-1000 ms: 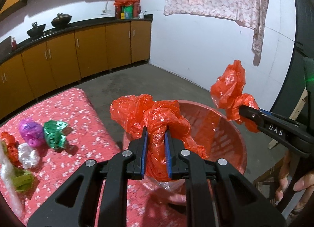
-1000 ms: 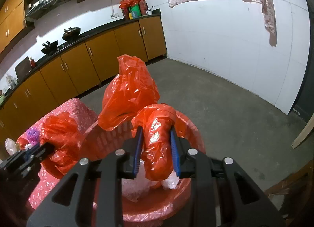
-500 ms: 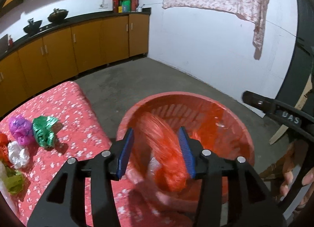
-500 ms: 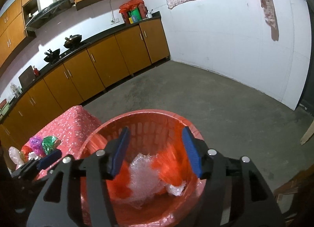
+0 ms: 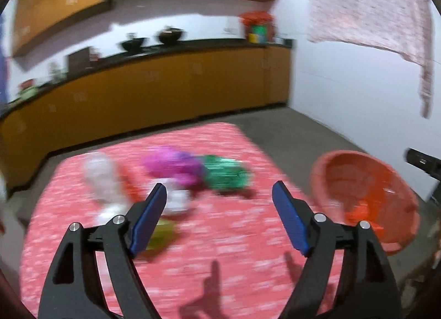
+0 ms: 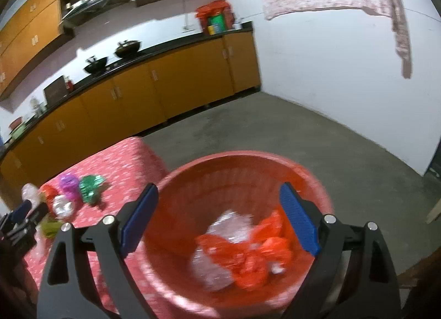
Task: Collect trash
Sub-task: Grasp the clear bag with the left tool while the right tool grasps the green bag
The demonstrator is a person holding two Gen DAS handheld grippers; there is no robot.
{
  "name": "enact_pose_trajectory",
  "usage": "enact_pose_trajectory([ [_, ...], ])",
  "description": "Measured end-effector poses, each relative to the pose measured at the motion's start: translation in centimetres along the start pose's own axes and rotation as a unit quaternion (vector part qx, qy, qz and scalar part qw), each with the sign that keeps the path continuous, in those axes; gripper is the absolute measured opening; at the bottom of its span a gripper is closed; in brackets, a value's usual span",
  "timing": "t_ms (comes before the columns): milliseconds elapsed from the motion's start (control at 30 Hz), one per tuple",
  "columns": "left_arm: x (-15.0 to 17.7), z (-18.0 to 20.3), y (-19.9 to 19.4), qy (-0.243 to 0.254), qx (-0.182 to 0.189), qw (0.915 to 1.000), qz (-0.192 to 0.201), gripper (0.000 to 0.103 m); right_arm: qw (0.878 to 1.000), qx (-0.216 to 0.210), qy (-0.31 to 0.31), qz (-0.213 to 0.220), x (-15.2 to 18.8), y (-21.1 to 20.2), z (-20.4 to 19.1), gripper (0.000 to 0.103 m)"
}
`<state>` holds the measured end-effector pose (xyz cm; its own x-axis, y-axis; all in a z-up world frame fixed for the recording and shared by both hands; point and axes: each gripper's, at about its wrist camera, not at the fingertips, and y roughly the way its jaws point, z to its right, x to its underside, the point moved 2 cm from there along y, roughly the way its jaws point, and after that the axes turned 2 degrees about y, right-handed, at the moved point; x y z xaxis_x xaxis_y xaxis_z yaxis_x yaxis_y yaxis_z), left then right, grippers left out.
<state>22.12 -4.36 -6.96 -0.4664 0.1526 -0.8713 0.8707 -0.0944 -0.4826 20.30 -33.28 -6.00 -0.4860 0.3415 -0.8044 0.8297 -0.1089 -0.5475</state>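
Observation:
My left gripper is open and empty above the table with the red flowered cloth. On the cloth lie a purple bag, a green bag, a clear plastic piece and a yellow-green scrap, all blurred. My right gripper is open and empty above the red basket. Red bags and clear plastic lie inside the basket. The basket also shows in the left wrist view.
Orange kitchen cabinets run along the back wall with pots on the counter. A white wall with a hanging cloth stands on the right. Grey concrete floor lies beyond the basket.
Both grippers opened and dropped their red bags into the basket. The left gripper has swung left from the basket to over the table's trash.

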Motion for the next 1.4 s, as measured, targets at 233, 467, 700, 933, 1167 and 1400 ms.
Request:
enact_pose_trajectory([
  [233, 1.5, -9.0, 1.8, -0.05, -0.101, 0.9931, -0.032, 0.078, 0.998, -0.033, -0.049, -0.024, 1.8, 0.9, -6.2, 0.088],
  [467, 3.3, -10.8, 4.9, -0.073, -0.074, 0.991, -0.085, 0.075, 0.995, -0.049, -0.083, -0.041, 3.2, 1.4, -10.3, 0.088],
  [700, 4.3, -11.3, 6.6, -0.081, -0.038, 0.9886, -0.121, 0.039, 0.992, -0.056, -0.097, -0.052, 3.7, 1.9, -12.1, 0.088],
  [933, 3.5, -11.7, 4.0, -0.082, -0.017, 0.9924, -0.09, 0.033, 0.99, -0.07, -0.108, -0.061, 4.0, 3.1, -14.3, 0.088],
  [1167, 2.2, -14.1, 1.0, -0.085, -0.039, 0.9943, -0.051, 0.033, 0.987, -0.096, -0.102, -0.078, 3.8, 6.4, -18.2, 0.085],
  [1400, 2.8, -18.4, 0.2, -0.094, -0.097, 0.9895, -0.051, 0.034, 0.981, -0.095, -0.117, -0.118, 3.7, 12.3, -22.8, 0.074],
])
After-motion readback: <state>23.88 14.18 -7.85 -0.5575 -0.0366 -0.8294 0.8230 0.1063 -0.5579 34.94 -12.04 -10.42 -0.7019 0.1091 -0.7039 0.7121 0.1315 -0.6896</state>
